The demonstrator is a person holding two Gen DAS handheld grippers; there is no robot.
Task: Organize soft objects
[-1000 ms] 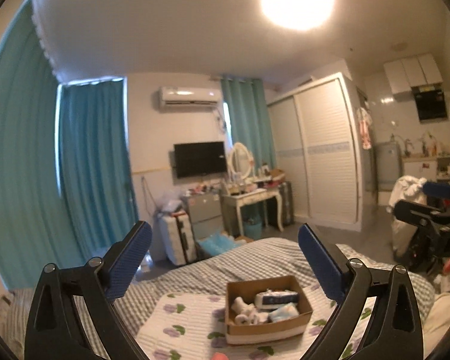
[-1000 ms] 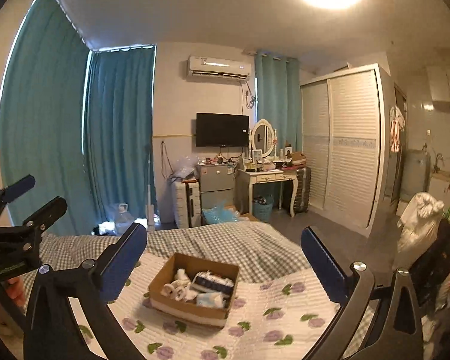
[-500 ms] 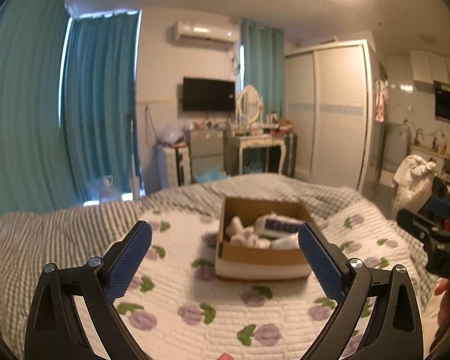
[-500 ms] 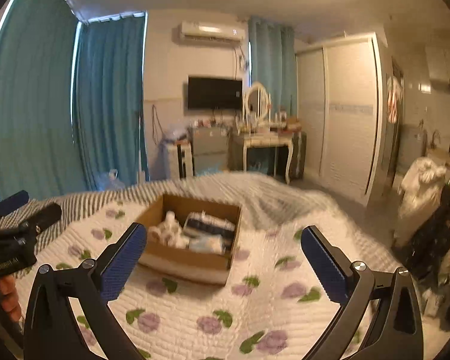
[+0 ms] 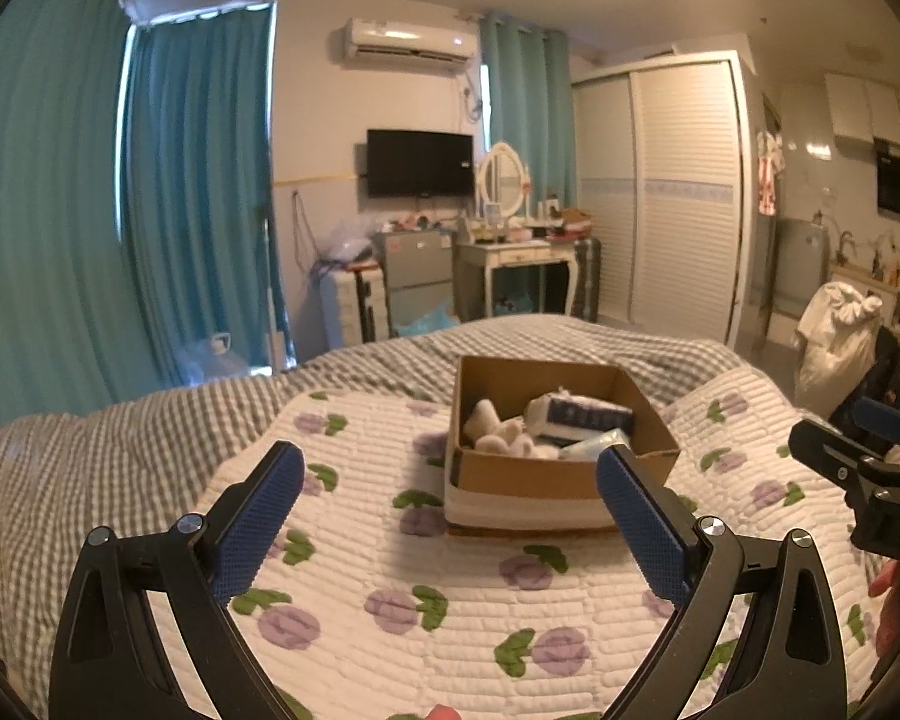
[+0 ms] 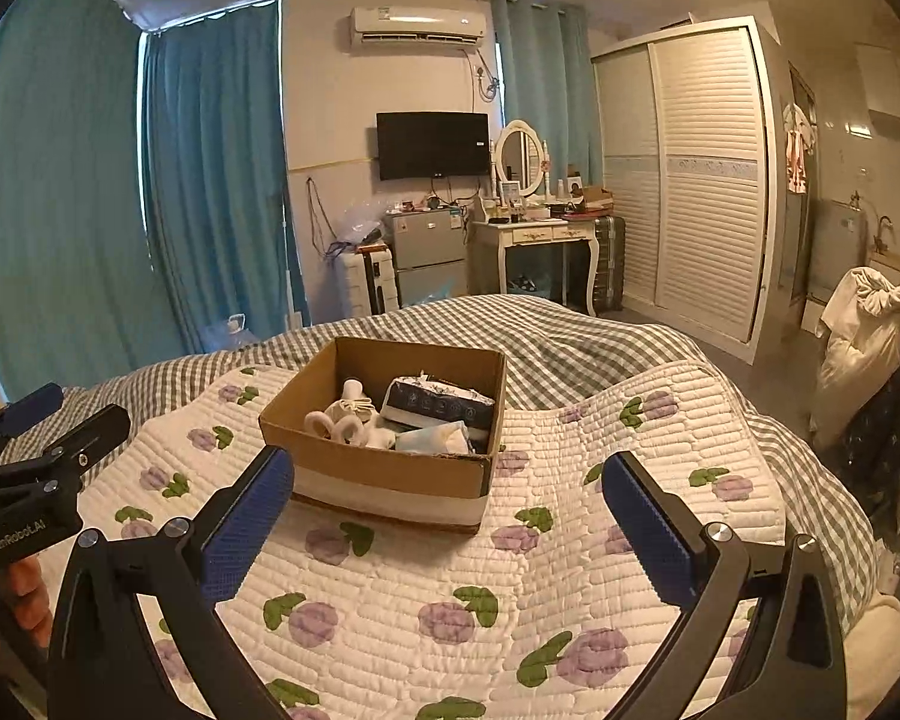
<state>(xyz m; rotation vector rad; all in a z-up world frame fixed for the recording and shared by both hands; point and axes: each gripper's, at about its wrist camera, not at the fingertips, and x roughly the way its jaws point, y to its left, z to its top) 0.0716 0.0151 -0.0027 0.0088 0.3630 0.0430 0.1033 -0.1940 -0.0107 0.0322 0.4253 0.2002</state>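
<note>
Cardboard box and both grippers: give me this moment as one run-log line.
left gripper: open, empty | right gripper: open, empty | cardboard box: on floral quilt, holds soft items | nothing grasped yet

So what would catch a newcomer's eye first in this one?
An open brown cardboard box sits mid-bed on a white quilt printed with purple flowers, holding white rolled cloths and a dark blue-wrapped soft pack. Both blue-padded tools, left and right, hang wide open in front of it, holding nothing. Teal curtains fill the left wall.
</note>
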